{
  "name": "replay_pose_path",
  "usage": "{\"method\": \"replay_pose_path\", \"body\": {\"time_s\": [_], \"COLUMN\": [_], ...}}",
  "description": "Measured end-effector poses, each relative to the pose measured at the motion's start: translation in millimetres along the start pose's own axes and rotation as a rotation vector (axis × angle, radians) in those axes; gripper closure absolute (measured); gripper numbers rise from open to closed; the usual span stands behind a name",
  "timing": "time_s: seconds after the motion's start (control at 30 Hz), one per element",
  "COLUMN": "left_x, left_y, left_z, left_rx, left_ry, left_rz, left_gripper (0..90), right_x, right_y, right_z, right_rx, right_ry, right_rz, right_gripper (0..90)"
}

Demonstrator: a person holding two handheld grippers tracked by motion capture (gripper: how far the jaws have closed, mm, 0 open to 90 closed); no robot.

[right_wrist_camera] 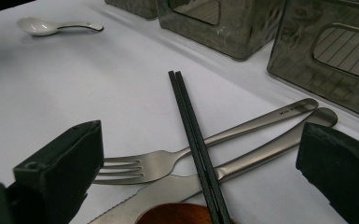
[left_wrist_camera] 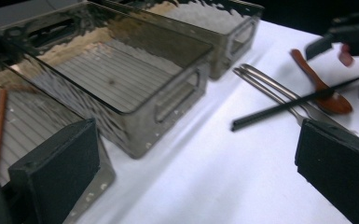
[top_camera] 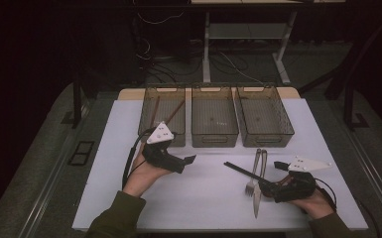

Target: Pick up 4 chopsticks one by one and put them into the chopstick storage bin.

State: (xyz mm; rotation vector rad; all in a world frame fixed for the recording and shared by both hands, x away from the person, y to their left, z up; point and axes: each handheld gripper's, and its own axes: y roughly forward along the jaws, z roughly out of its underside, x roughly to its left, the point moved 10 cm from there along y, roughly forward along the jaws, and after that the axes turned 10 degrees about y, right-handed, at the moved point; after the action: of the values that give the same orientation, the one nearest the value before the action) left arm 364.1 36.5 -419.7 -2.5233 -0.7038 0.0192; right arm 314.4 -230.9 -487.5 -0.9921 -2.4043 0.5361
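Chopsticks (right_wrist_camera: 193, 140): lie across the fork (right_wrist_camera: 168, 163) and knife (right_wrist_camera: 242, 165), far end pointing toward the trays (top_camera: 214, 121).
Your right gripper (right_wrist_camera: 200, 182): jaws wide, straddling the chopsticks, gripping nothing.
Your left gripper (left_wrist_camera: 196, 172): jaws wide, empty, beside the trays.

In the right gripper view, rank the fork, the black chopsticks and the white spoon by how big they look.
1. fork and black chopsticks: similar length, too close to rank.
2. white spoon: smallest, though it lies farther from the camera.

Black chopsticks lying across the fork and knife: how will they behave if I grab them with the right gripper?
The black chopsticks look thin, stiff and probably light. Resting across the fork and knife, they may pivot or roll off. Smooth sides could let the pair slip apart between the right gripper pads.
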Motion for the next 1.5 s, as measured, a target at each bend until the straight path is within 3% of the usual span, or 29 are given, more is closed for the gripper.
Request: {"method": "replay_pose_path", "body": {"time_s": [0.27,0.83,1.33,1.5], "left_x": [-18.0,-37.0,-34.2,-35.1], "left_y": [-10.5,-30.0,-34.6,-34.5], "left_z": [23.1,70.0,77.9,78.4], "left_rx": [-0.018,0.015,0.009,0.011], "left_ry": [0.022,-0.005,-0.029,-0.032], "left_rz": [0.026,0.035,0.039,0.043], "left_gripper": [0.0,0.0,0.0,0.0], "right_x": [0.3,-1.5,-9.0,-11.6], "right_y": [-0.6,-6.7,-16.6,-19.4], "right_z": [-0.6,-3.5,-5.9,-7.9], "right_rx": [-0.003,0.01,0.055,0.069], "right_ry": [0.003,0.011,0.008,-0.002], "right_rz": [-0.002,-0.009,0.008,0.008], "right_gripper": [0.5,0.6,6.2,14.1]}}
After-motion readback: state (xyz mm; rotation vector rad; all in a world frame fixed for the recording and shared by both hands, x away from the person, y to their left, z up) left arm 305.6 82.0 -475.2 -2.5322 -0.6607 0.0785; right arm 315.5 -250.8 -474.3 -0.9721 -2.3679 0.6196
